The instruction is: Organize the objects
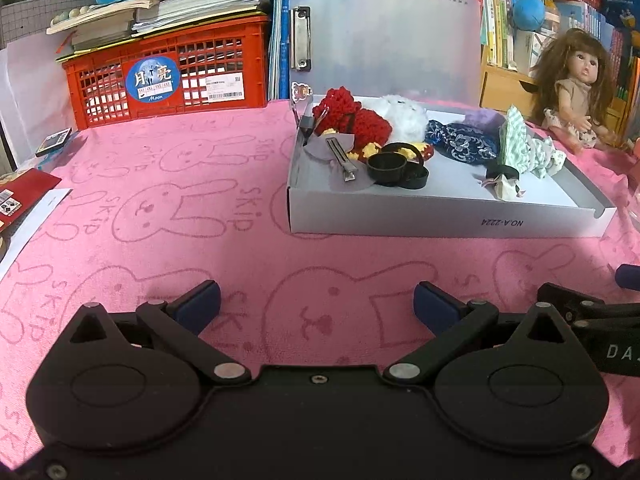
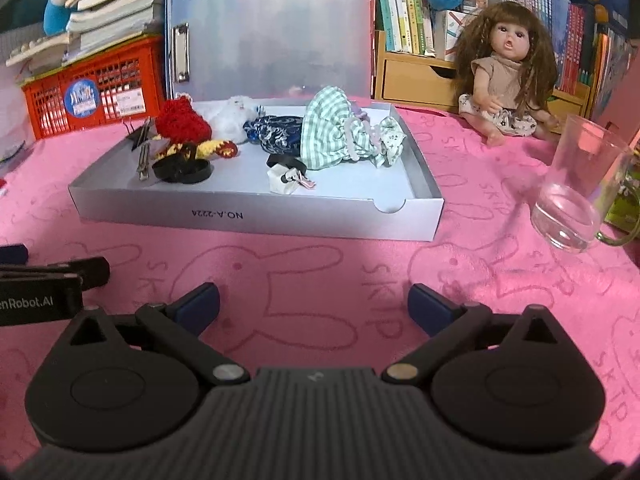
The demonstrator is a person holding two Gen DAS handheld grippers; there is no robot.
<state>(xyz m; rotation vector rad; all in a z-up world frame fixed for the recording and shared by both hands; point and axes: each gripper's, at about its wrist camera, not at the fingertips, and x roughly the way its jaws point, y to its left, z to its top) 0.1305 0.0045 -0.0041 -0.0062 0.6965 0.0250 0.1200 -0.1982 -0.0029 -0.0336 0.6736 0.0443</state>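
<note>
A shallow grey box (image 1: 440,222) (image 2: 256,216) stands on the pink cloth. In it lie a red crochet piece (image 1: 352,118) (image 2: 182,122), a white fluffy item (image 1: 404,114) (image 2: 234,116), a blue patterned pouch (image 1: 460,140) (image 2: 272,128), a green checked cloth (image 1: 520,144) (image 2: 340,132), a metal hair clip (image 1: 342,158) (image 2: 143,160), black rings (image 1: 396,168) (image 2: 182,170) and a small white folded item (image 1: 504,184) (image 2: 286,180). My left gripper (image 1: 316,304) is open and empty, in front of the box. My right gripper (image 2: 314,304) is open and empty beside it.
A doll (image 1: 576,88) (image 2: 504,80) sits at the back right. A clear glass (image 2: 576,192) stands right of the box. A red crate (image 1: 168,76) (image 2: 92,88) with books on it and a clipboard (image 1: 384,36) (image 2: 272,36) stand behind.
</note>
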